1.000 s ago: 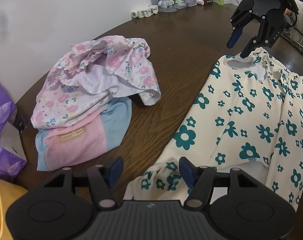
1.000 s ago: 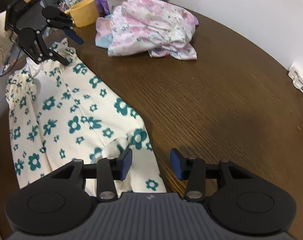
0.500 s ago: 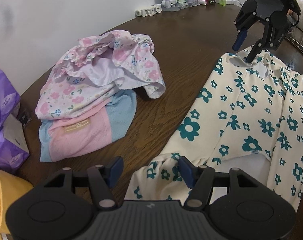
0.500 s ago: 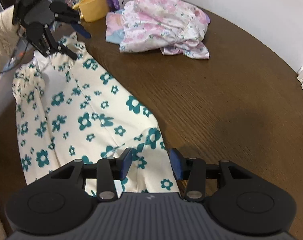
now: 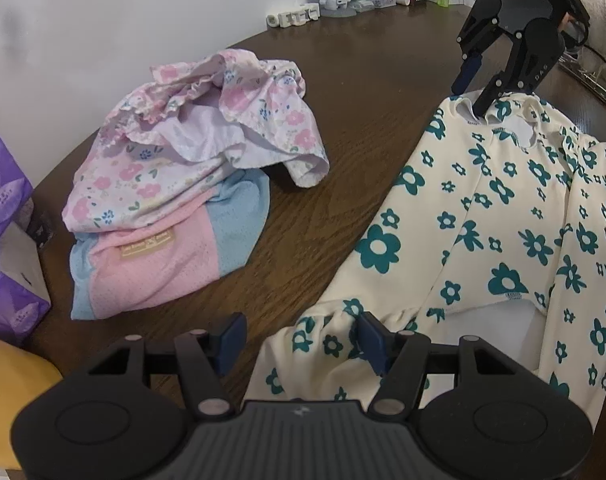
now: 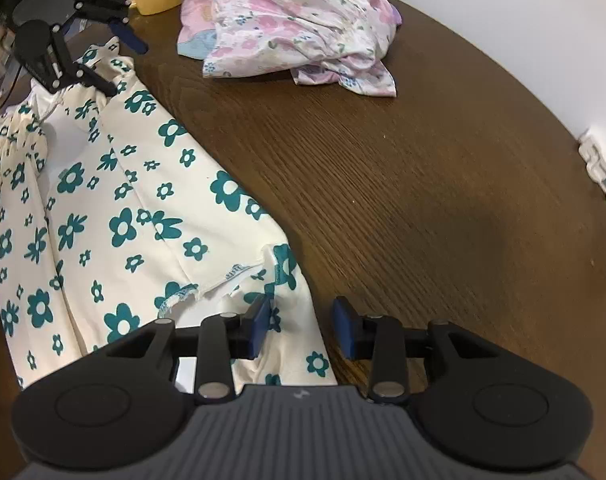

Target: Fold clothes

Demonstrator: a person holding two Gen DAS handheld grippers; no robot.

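A pile of pink floral clothes is seen at the left of the brown table. The cream shirt with teal flowers is spread flat at the right. The left gripper is held open over its cuff, while the right gripper, closing, straddles the collar edge without yet pinching it.

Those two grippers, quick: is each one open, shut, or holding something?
Left gripper: open, over the hem of the green-flowered cream top, not pinching it.
Right gripper: closing, its pads astride the top's collar edge, not yet pinching.
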